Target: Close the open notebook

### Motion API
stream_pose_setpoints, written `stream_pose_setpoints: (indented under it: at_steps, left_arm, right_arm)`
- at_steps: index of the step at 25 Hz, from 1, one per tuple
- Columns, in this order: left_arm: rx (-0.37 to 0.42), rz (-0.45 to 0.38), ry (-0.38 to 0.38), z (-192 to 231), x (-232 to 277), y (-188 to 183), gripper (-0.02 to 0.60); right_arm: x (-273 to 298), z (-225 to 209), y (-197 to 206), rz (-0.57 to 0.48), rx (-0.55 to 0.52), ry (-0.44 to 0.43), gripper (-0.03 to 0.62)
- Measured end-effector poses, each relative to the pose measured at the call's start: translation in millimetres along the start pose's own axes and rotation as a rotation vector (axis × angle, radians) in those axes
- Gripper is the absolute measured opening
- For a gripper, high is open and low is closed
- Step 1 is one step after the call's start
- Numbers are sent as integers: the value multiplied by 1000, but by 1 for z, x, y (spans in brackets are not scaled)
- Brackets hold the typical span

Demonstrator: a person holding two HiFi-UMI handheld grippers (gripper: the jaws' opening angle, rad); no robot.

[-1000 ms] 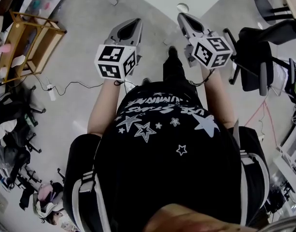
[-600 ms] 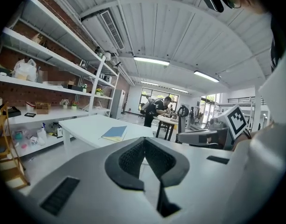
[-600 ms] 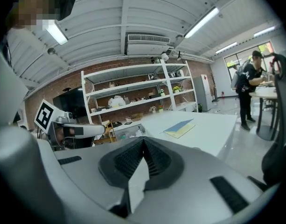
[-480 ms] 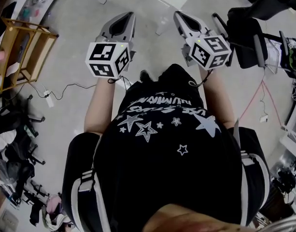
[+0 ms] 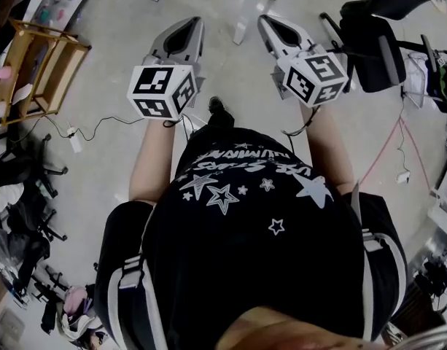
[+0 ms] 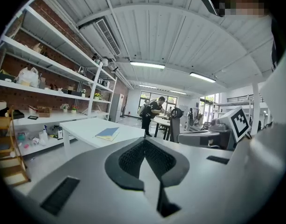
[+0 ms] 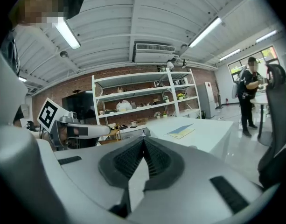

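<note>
Left gripper (image 6: 144,141) and right gripper (image 7: 143,140): fingers together, empty. We see the notebook (image 6: 108,133) on the bench (image 6: 86,126) mid-frame in gripper views only; head view shows floor (image 5: 114,71).

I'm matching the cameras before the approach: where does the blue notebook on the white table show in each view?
Left gripper view: the flat blue-covered notebook lies left of centre, at mid-height.
Right gripper view: it lies right of centre, at mid-height.
Head view: not in it.
Shared landmark: the white table under it, seen in both gripper views.
</note>
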State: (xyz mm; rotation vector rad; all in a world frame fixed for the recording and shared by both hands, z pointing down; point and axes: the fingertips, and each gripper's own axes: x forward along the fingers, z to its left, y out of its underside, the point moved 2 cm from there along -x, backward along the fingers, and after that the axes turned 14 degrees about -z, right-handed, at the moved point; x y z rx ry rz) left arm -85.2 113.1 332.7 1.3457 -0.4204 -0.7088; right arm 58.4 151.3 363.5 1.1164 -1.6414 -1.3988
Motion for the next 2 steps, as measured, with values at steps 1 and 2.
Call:
stream_pose_setpoints:
  at_steps: [1,2]
  left_arm:
    - [-4,-2,-3,-9,-4,2,14]
    - [-7,-3,-5,-19,-9,4,14]
  right_arm:
    - [-9,3,-1,-2,-7,-8,9]
    - [-18,6,-2,-5,-14,-15,9]
